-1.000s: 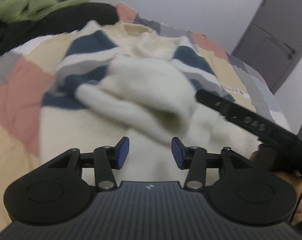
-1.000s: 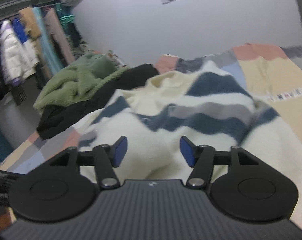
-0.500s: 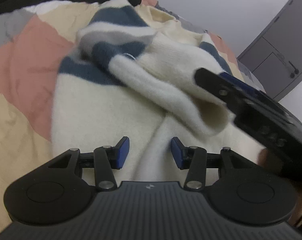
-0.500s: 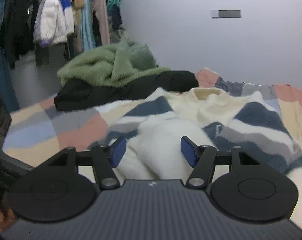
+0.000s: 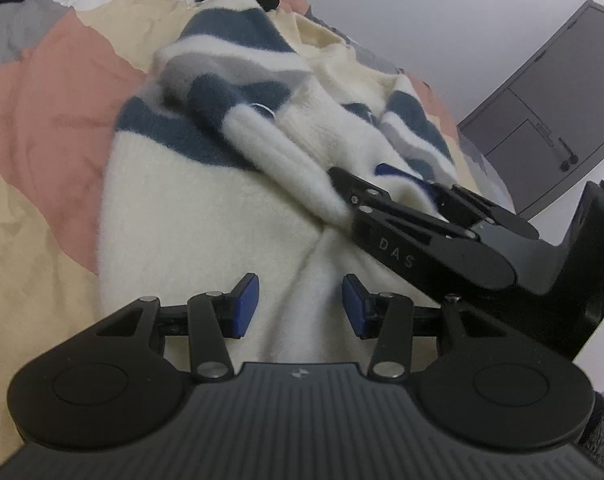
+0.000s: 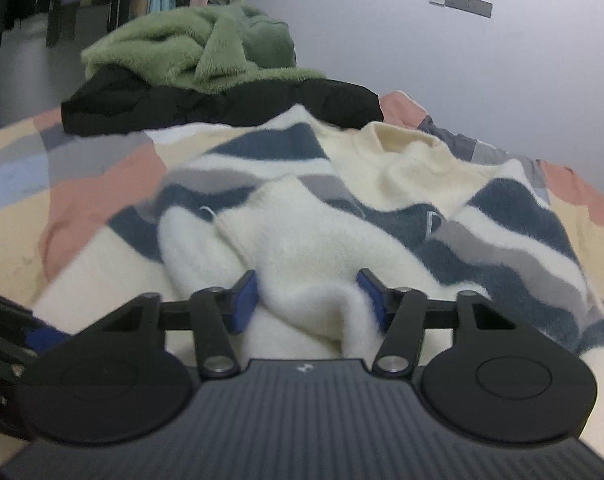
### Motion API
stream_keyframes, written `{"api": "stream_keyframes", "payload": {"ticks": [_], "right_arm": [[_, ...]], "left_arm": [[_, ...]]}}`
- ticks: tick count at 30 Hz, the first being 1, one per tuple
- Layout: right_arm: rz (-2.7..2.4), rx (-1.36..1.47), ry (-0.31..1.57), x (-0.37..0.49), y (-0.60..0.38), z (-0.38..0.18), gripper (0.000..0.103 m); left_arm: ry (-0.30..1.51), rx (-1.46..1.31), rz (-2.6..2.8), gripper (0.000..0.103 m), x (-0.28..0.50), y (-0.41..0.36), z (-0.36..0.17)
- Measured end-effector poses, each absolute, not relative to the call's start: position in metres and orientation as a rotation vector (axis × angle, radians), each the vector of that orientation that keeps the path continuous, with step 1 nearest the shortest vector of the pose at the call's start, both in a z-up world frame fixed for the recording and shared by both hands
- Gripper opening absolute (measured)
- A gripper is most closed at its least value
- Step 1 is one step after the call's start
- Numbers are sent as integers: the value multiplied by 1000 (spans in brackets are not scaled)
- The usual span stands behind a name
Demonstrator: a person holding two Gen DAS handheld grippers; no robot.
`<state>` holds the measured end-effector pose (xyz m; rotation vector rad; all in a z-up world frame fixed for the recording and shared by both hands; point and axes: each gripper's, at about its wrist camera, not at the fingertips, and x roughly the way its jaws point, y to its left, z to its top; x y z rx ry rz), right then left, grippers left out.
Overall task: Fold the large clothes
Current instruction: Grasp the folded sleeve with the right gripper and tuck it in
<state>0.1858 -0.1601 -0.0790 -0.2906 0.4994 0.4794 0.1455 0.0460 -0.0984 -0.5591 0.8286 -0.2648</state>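
sweater [image 6: 302,240]: spread on bed [image 6: 102,184], soft, fluffy, light, limp | hold: sleeve cuff | right gripper [image 6: 308,300]: closing around cuff, pads not pressing yet | left gripper [image 5: 300,306]: released, over body fold

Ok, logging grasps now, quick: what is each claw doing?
Left claw: open, sweater fabric between the pads, not pinched.
Right claw: closing on the sweater's sleeve, not yet clamped.
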Motion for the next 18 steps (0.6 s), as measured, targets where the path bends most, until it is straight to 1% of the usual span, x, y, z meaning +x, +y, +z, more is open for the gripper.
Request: {"api": "stream_keyframes", "payload": {"ticks": [2,5,12,14,18], "right_arm": [[470,-306,502,182,-159,-76,30],[437,-276,481,177,-166,-65,19],[304,-89,391,162,-219,-34,17],[251,-2,415,162,-242,-33,17],[165,168,522,166,-288,-41,17]], "left_arm": [[824,-580,-273,52,145,47,-98],[816,-585,-277,52,141,47,-96],[777,-534,-238,52,130,39,-84],[775,-518,-224,52,127,36,-82],[773,-500,-201,52,120,33,-80]]}}
